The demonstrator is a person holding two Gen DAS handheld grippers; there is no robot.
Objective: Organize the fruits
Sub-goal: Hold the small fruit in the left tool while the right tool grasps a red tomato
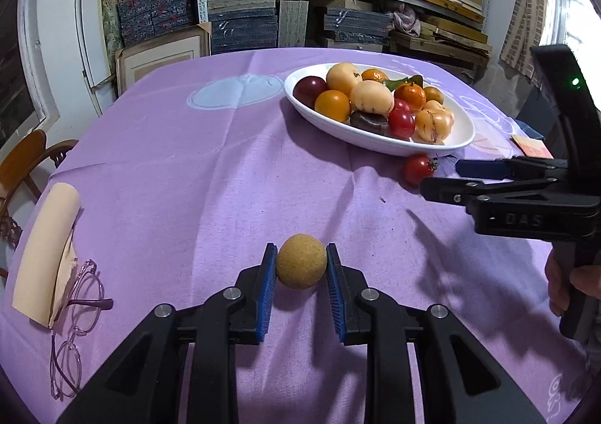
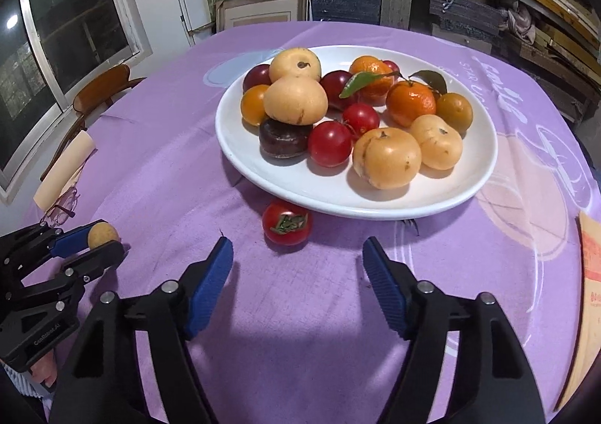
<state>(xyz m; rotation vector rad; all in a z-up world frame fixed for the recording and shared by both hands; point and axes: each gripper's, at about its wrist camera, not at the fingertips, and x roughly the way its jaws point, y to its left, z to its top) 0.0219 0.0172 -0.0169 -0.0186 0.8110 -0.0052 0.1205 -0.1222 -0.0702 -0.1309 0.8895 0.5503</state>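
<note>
A white oval plate on the purple tablecloth holds several fruits: pale yellow ones, oranges, red tomatoes and dark plums. A loose red tomato lies on the cloth against the plate's near rim. My left gripper is shut on a small round tan fruit, just above the cloth. My right gripper is open and empty, its fingers a short way in front of the loose tomato.
A pair of glasses and a rolled beige paper lie at the table's left edge, beside a wooden chair. An orange card lies on the right. Shelves of stacked boxes stand behind the table.
</note>
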